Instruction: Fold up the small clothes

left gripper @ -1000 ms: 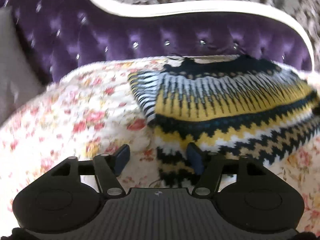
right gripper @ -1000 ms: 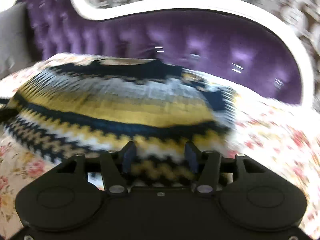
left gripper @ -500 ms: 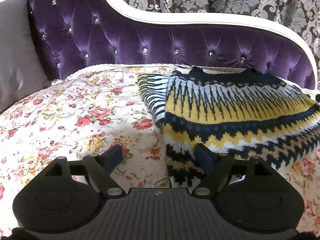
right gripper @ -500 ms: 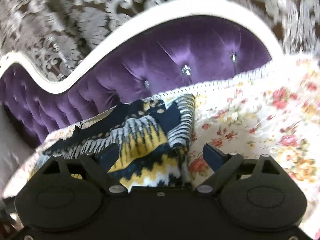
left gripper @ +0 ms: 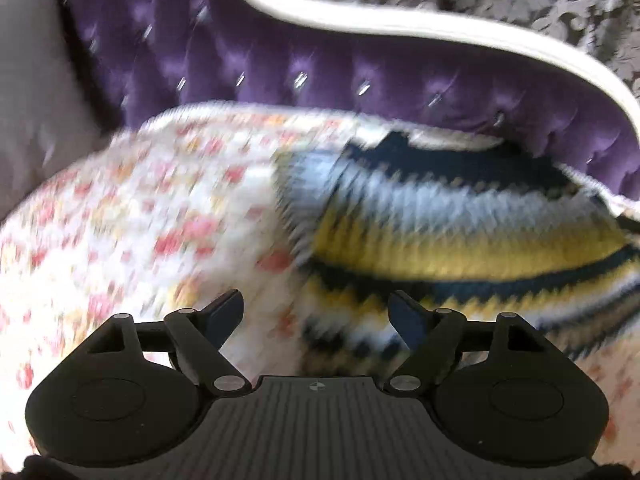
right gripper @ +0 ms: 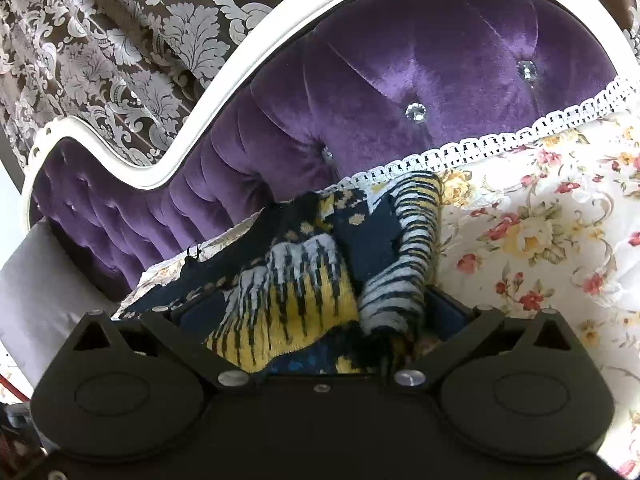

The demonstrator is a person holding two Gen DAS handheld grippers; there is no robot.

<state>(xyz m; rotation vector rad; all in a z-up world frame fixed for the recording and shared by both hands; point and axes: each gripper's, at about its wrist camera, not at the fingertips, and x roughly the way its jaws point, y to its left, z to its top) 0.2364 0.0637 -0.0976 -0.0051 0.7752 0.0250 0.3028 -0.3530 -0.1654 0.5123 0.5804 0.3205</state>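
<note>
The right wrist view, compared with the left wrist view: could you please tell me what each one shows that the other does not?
Only the right wrist view shows the lace trim sharply, and the right gripper, jaws opening, straddling the sweater's bunched edge. Only the left wrist view, blurred, shows the sweater spread wide, and the left gripper, jaws closing on nothing, over the floral cover. Both share the purple headboard, grey pillow and patterned wall.

Each black gripper (left gripper: 316, 312) (right gripper: 320, 316) has 2 blue-padded fingers (left gripper: 224, 312), silver screws, ribbed base.

one patterned sweater (right gripper: 304, 292), one floral bedspread (right gripper: 540, 240), one grey pillow (left gripper: 32, 92), two tools (left gripper: 316, 312)
</note>
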